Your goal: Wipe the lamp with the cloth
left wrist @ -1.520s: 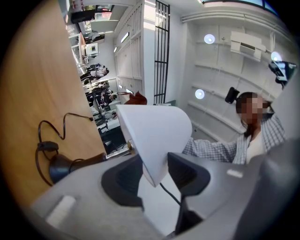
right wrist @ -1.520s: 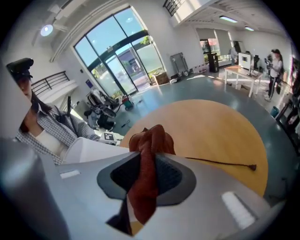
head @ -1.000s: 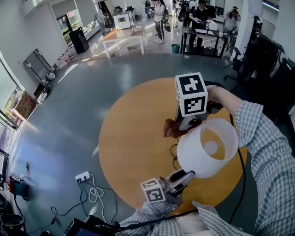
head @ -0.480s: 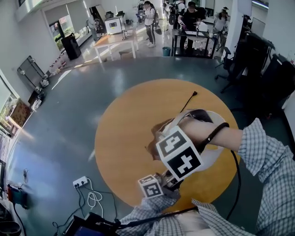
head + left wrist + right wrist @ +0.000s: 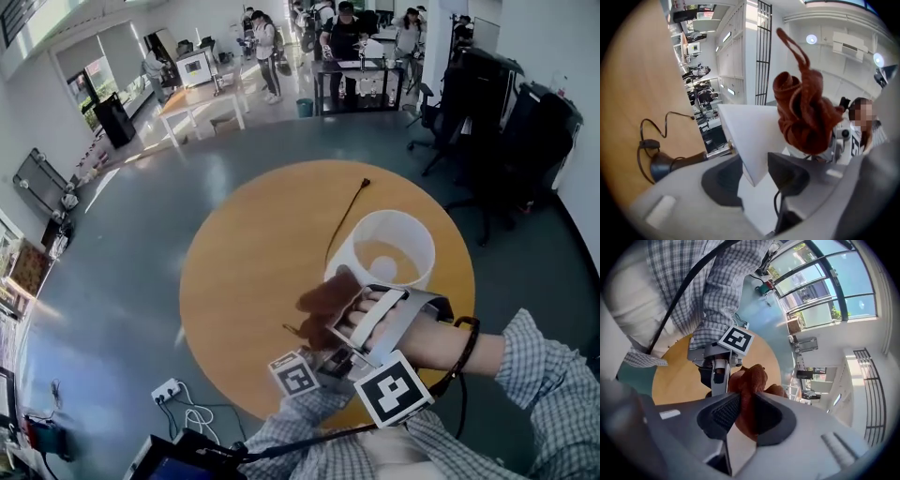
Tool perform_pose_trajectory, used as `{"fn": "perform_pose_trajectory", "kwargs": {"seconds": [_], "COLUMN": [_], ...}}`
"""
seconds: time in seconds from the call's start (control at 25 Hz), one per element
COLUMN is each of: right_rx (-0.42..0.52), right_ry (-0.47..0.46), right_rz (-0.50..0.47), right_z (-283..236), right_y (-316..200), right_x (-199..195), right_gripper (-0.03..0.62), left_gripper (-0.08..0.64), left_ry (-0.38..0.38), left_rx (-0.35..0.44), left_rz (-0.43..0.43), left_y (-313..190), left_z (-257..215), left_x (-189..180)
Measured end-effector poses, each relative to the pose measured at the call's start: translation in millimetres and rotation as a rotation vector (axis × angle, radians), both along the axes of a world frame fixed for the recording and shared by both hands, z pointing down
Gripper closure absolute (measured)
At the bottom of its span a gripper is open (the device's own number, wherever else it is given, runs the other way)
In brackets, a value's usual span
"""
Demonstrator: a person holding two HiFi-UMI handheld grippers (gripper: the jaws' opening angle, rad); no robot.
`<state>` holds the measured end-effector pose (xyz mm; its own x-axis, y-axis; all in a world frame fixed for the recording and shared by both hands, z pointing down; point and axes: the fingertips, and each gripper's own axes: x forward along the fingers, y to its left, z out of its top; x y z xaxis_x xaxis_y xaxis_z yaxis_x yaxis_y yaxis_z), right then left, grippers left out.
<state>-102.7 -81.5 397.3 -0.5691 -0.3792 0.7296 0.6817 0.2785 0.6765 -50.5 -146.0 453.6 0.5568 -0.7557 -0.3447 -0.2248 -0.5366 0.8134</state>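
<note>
Left claw (image 5: 752,172) grips the white lamp (image 5: 384,246) by its shade rim; right claw (image 5: 743,412), crossing above it, clamps the rust cloth (image 5: 749,380) just ahead. A black cord (image 5: 345,214) trails beyond on the tabletop (image 5: 244,253).

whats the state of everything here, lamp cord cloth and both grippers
lamp: standing on the table, shade rim pinched
cord: loose on the table, its end in no socket
cloth: bunched up, held beside the shade
left gripper: shut on the lamp
right gripper: shut on the cloth
</note>
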Motion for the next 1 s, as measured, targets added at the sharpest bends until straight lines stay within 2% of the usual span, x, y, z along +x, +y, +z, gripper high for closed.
{"fn": "perform_pose_trajectory", "kwargs": {"seconds": [0.04, 0.12, 0.28, 0.4, 0.52, 0.68, 0.8, 1.0], "right_rx": [-0.029, -0.07, -0.051, -0.064, -0.117, -0.226, -0.344, -0.59], "right_ry": [-0.052, -0.099, -0.142, -0.201, -0.279, -0.391, -0.494, -0.792], "right_rz": [0.031, 0.091, 0.197, 0.315, 0.459, 0.649, 0.778, 1.001], "right_z": [-2, -3, -6, -10, -10, -5, 9, 33], "right_y": [3, 7, 2, -6, -14, -18, -22, -30], "right_x": [4, 19, 50, 74, 100, 129, 142, 145], "right_gripper": [0.495, 0.497, 0.497, 0.497, 0.498, 0.499, 0.499, 0.499], "left_gripper": [0.394, 0.394, 0.395, 0.397, 0.397, 0.396, 0.396, 0.388], "left_ry": [0.001, 0.001, 0.002, 0.004, 0.006, 0.009, 0.007, -0.003], "left_rx": [-0.002, -0.006, -0.005, -0.008, -0.012, -0.014, -0.011, -0.019], "left_rz": [0.003, 0.008, 0.016, 0.022, 0.028, 0.037, 0.041, 0.03], "left_y": [0, 1, 0, -1, 0, 4, 6, 5], "left_z": [0, 1, 0, -2, -1, -2, -3, 0], "left_x": [0, 0, -3, -1, -2, -2, -2, -4]}}
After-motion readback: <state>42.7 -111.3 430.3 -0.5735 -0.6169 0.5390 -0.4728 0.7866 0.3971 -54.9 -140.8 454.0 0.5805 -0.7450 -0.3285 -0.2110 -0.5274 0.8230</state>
